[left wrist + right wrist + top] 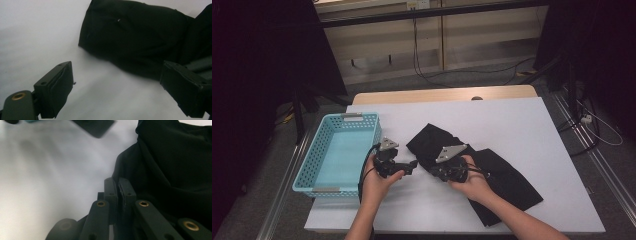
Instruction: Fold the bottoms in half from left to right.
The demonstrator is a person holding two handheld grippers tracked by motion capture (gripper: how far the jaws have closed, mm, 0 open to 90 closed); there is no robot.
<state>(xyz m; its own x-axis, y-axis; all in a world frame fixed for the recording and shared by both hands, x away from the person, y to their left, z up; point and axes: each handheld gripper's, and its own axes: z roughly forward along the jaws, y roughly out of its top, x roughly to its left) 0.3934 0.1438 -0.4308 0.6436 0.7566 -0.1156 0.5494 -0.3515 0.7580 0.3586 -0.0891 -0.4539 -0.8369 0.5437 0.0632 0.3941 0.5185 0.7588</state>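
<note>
A black cloth point(507, 180) lies crumpled across the middle and right of the white table point(512, 120). My right gripper point(435, 172) rests on the cloth's left part, pointing left. In the right gripper view its jaws point(119, 182) are pressed together at the edge of the cloth point(175, 157), and a thin fold seems pinched between them. My left gripper point(411, 166) hovers just left of the cloth, beside the basket. Its jaws point(117, 72) stand wide apart over bare table, with nothing between them and the cloth point(135, 37) lying ahead.
A light blue perforated basket point(312, 150) stands empty at the table's left edge. Bare white tabletop runs behind the cloth and along the front. Dark stands and cables surround the table on the floor.
</note>
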